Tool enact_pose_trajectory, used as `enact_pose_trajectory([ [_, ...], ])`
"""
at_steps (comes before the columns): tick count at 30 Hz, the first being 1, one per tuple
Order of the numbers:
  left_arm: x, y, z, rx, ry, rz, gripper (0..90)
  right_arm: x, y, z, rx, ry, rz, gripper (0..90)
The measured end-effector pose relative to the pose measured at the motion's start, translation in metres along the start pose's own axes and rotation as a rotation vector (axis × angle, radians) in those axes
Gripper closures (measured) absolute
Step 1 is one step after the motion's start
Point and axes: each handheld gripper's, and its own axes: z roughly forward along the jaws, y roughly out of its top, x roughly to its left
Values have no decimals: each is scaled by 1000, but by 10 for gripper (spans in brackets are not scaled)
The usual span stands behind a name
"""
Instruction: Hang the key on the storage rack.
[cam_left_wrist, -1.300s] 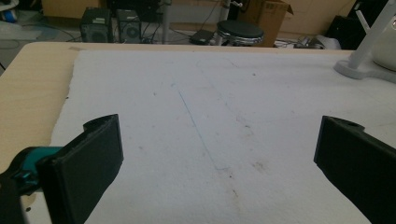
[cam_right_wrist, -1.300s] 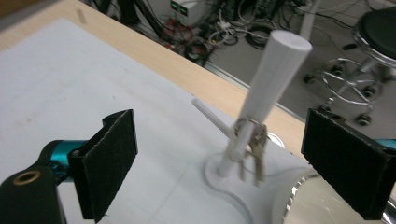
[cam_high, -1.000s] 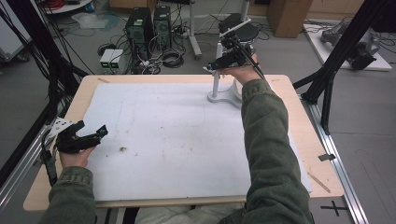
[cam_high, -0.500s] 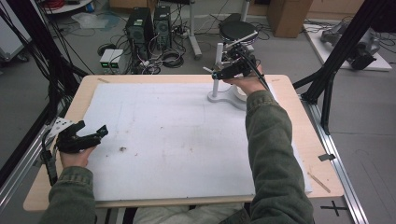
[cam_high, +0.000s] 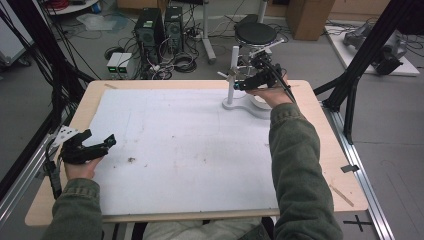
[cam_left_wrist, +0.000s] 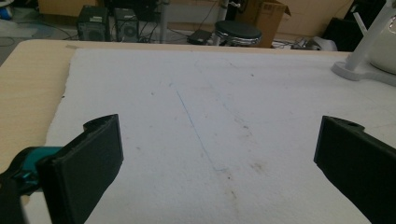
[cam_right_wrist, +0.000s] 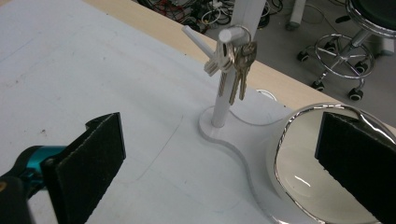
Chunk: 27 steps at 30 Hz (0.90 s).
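- High view first: I have the table (cam_high: 320, 165) under a white mat (cam_high: 190, 150), my left gripper (cam_high: 92, 147) parked at its left edge, jaws spread on nothing.
- My right gripper (cam_high: 250, 80) hovers by the stand (cam_right_wrist: 224, 100) at the far right, jaws wide apart, empty.
- Keys (cam_right_wrist: 236, 70) hang on the stand's peg, above a shiny bowl (cam_right_wrist: 317, 182).
- I judge this the approach; next I must line the jaws around the keys and pinch.

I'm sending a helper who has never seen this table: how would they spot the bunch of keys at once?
Go to the far right part of the white foam mat, where a white stand rises from a flat curved base. The bunch of silvery metal keys hangs from a short peg near the post's top, beside a bare slanted peg, left of a chrome-rimmed white dish.
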Motion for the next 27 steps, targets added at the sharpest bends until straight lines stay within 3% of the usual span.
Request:
enact_pose_trajectory([
  [4,0,0,0,4,-1,2,17,-1,-5,-3,19,-19,-7,6],
  [12,-1,0,-1,3,-3,1,17,1,-10,-22,-8,-24,10,6],
  [27,-1,0,0,5,-2,-4,17,-11,-59,-44,-63,-48,72,6],
])
